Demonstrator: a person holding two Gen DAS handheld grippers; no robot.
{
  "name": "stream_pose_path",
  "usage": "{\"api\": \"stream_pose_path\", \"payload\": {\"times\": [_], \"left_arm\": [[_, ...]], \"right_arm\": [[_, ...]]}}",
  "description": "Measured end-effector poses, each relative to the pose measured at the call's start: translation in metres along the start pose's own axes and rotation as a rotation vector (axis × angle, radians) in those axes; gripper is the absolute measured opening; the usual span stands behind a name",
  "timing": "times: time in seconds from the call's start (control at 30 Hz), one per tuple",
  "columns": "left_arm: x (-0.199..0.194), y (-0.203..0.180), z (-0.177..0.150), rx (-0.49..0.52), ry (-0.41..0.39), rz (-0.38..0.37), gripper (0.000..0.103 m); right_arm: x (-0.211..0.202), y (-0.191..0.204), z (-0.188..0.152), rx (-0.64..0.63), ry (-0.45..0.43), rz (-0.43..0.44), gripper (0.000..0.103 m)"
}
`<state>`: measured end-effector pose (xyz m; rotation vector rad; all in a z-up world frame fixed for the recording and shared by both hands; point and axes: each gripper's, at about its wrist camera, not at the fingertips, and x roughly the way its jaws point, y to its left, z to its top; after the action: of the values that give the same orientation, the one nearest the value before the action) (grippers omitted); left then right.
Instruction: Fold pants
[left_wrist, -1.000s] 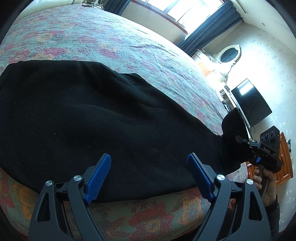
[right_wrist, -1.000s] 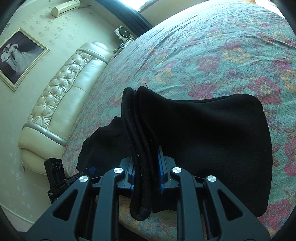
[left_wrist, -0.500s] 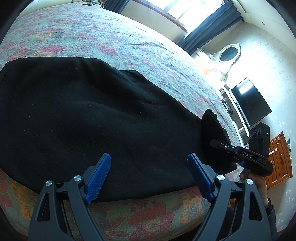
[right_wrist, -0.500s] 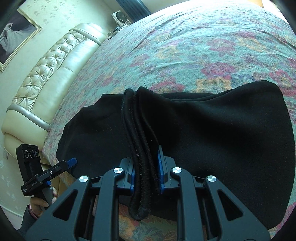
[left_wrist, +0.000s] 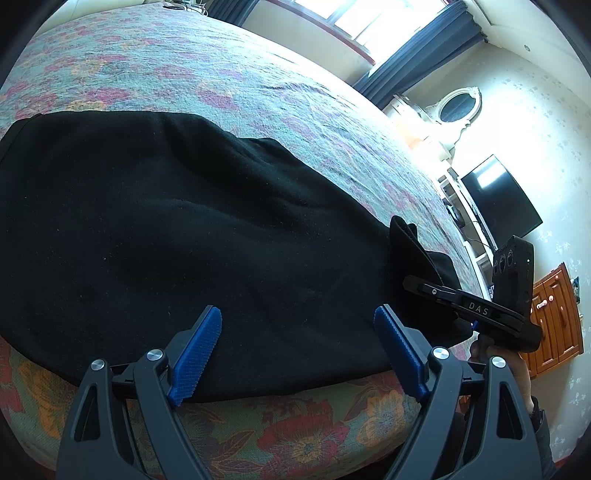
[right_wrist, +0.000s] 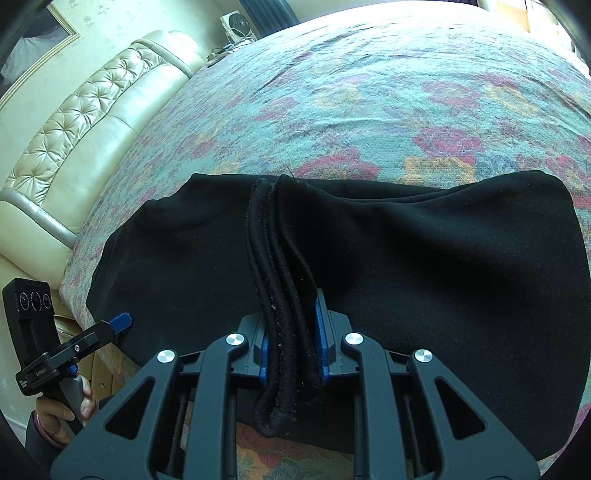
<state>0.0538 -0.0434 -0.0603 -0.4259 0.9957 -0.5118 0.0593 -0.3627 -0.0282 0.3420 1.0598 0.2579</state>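
Note:
Black pants (left_wrist: 177, 236) lie flat near the front edge of a floral bedspread (left_wrist: 207, 74). My left gripper (left_wrist: 297, 354) is open and empty, its blue pads just above the near edge of the pants. My right gripper (right_wrist: 291, 332) is shut on the bunched hem end of the pants (right_wrist: 280, 258) and holds it over the rest of the pants (right_wrist: 443, 258). The right gripper also shows in the left wrist view (left_wrist: 439, 291) at the pants' right end. The left gripper shows in the right wrist view (right_wrist: 118, 323) at the lower left.
A tufted cream headboard (right_wrist: 92, 122) stands left of the bed. A television (left_wrist: 498, 199), an oval mirror (left_wrist: 458, 107) and a wooden cabinet (left_wrist: 554, 317) stand beyond the bed's right side. Windows with dark curtains (left_wrist: 406, 70) are at the back.
My right gripper has carried the held end of the pants leftward over the rest of the pants, towards the left gripper. The left gripper has stayed open in place.

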Motion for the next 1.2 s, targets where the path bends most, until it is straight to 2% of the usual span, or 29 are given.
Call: {"api": "stream_pose_path", "payload": {"times": [0.47, 1.2], "left_arm": [[0.001, -0.001, -0.002, -0.006, -0.001, 0.0, 0.084], [-0.003, 0.009, 0.004, -0.02, -0.008, -0.001, 0.084]], "right_arm": [[0.017, 0.028, -0.002, -0.104, 0.003, -0.141, 0.022], [0.039, 0.052, 0.0, -0.094, -0.037, -0.184, 0.024]]}}
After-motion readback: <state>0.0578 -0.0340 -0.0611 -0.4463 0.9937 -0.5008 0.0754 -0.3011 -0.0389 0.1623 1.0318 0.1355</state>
